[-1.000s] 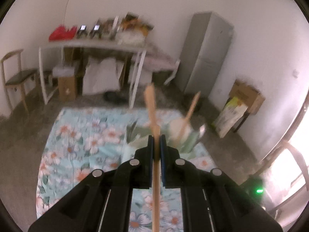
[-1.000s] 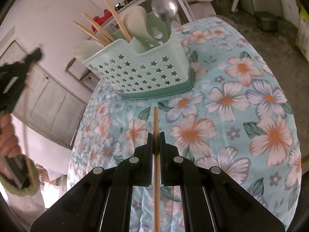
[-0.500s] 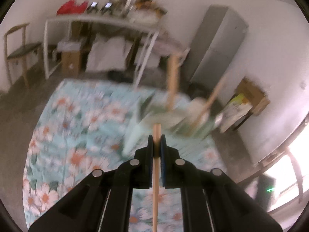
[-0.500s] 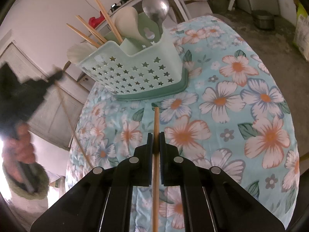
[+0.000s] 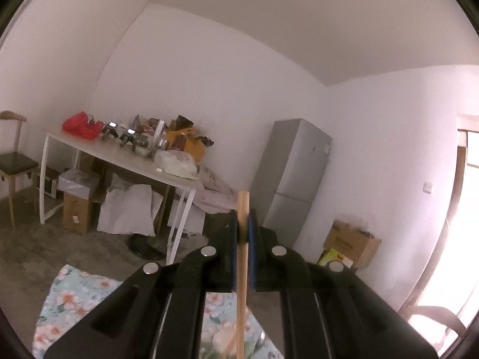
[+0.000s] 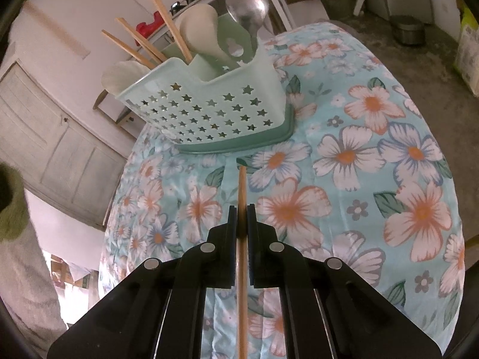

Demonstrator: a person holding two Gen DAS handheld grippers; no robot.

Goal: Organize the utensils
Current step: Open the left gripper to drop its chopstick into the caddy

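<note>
My left gripper (image 5: 242, 224) is shut on a wooden chopstick (image 5: 242, 284) and is tilted up toward the room's far wall; the chopstick runs down toward the utensils at the view's bottom edge. My right gripper (image 6: 242, 218) is shut on another wooden chopstick (image 6: 242, 191), held low over the floral tablecloth (image 6: 374, 179) with its tip just short of the holder. The mint utensil holder (image 6: 206, 110) with star holes stands ahead on a green tray. It holds three chopsticks (image 6: 161, 15), a white spatula (image 6: 200, 30), a green spatula (image 6: 236, 42) and a metal spoon (image 6: 247, 1).
In the left wrist view a white table (image 5: 125, 155) with clutter, boxes beneath it, a grey fridge (image 5: 293, 176), a cardboard box (image 5: 353, 239) and a chair (image 5: 15, 161) stand across the room. The person's sleeve (image 6: 12, 203) is at the right wrist view's left edge.
My left gripper has tilted upward with its chopstick, from facing the table and holder to facing the far wall. My right gripper has stayed nearly still with its chopstick.
</note>
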